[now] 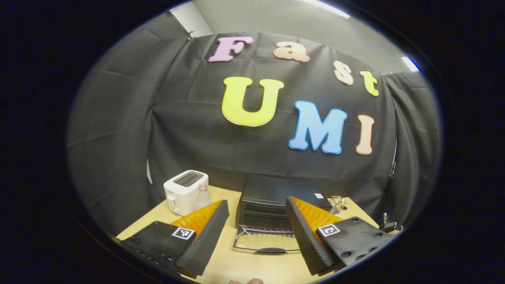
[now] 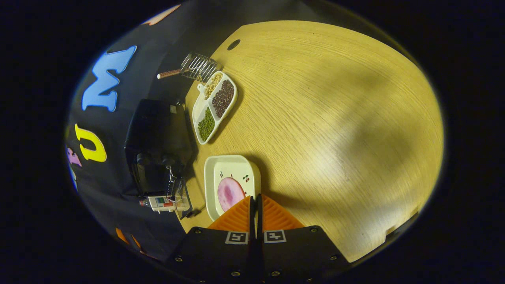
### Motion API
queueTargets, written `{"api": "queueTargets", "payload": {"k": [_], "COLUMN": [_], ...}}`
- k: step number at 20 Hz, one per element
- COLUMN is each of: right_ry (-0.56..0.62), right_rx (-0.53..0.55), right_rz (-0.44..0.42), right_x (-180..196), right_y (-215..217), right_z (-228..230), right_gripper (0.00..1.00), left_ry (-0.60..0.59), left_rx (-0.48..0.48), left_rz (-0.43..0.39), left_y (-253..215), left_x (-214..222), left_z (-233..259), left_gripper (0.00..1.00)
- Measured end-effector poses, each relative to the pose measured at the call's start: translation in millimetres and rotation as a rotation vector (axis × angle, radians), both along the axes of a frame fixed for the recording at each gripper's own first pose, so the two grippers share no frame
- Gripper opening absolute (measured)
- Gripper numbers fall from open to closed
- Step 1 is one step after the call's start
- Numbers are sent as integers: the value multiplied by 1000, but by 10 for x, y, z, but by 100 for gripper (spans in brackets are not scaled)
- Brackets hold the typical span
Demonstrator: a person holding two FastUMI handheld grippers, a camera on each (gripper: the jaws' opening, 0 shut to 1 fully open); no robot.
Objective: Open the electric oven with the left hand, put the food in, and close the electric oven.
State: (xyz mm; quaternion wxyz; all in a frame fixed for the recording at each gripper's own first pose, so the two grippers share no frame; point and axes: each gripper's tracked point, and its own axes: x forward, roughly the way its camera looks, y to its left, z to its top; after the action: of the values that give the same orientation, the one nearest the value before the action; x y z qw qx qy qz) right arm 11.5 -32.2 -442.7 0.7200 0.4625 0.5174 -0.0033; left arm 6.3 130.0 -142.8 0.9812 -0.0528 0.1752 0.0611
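Black cloth walls close off the booth behind a wooden table (image 2: 335, 118), whose broad bare stretch lies on the side of the electric oven (image 1: 272, 205) away from the wall. That oven stands against the cloth with its glass door (image 1: 264, 242) already dropped flat toward the table's front. Just beside the oven, the white plate (image 2: 221, 169) carrying the pink food (image 2: 229, 193) is pinched at its rim by the right gripper (image 2: 255, 201), whose fingers are drawn close together on it. Facing the oven, the left gripper (image 1: 256, 221) is spread wide and holds nothing.

For the step in hand, judged to be loading, the plate is best kept level and passed over the lowered door without clipping its handle or the cavity edges. Beyond the oven, a divided dish (image 2: 213, 106) of beans and a wire rack (image 2: 199, 67) crowd the wall side; a toaster (image 1: 185, 191) flanks the oven's other side.
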Motion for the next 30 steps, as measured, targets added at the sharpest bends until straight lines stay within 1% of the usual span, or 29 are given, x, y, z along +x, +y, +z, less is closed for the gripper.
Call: {"api": "queueTargets", "payload": {"k": [1,2,4,5,6,9,11,13,14,15,16,17,18,19,22,23,24,25,26,28,30], "right_ry": [-13,-32,-67,-83,-98,-141,-171,-194,-206,-216,-228,-238,-246,-253,-271,-274,-271,-267,-254,-235,-221], "right_rx": [11,22,33,40,49,121,164,208,230,248,261,268,274,277,282,279,265,257,244,235,233], "right_rz": [-9,-18,-20,-18,-18,-41,-53,-60,-60,-56,-49,-39,-29,-23,-19,-20,-24,-33,-41,-84,-150], "right_x": [2,-9,-18,-29,-36,-68,-93,-99,-97,-92,-72,-57,-34,13,126,183,257,340,408,601,796], "right_y": [10,12,73,99,146,317,433,594,690,787,898,997,1111,1213,1532,1638,1734,1837,1935,2091,2246], "right_z": [40,106,199,215,261,487,626,770,855,936,1006,1064,1127,1174,1303,1310,1281,1246,1192,1085,1001], "right_gripper": [0,0,1,0,0,1,1,0,0,1,0,0,0,0,0,0,0,0,1,0,0], "left_ry": [-2,-6,-17,-20,-18,-14,-17,-16,-18,-20,-23,-28,-34,-40,-59,-65,-69,-73,-75,-76,-75], "left_rx": [0,0,1,2,0,-9,-9,-10,-11,-12,-13,-13,-12,-12,1,6,8,10,11,11,7], "left_rz": [0,1,1,0,-2,-11,-17,-20,-20,-18,-18,-17,-18,-25,-29,-28,-26,-23,-19,-6,16], "left_y": [0,-20,-22,-29,-42,-72,-73,-62,-46,-23,-1,19,49,62,158,195,230,265,309,414,538], "left_x": [-1,-6,-9,-6,-11,-12,-14,-26,-23,-25,-23,-40,-43,-49,-93,-117,-136,-158,-182,-223,-273], "left_z": [4,12,50,57,31,22,26,30,43,43,64,87,118,112,206,233,257,265,270,273,277], "left_gripper": [98,100,100,98,98,100,96,92,98,92,92,98,96,100,98,100,98,100,98,98,98]}}
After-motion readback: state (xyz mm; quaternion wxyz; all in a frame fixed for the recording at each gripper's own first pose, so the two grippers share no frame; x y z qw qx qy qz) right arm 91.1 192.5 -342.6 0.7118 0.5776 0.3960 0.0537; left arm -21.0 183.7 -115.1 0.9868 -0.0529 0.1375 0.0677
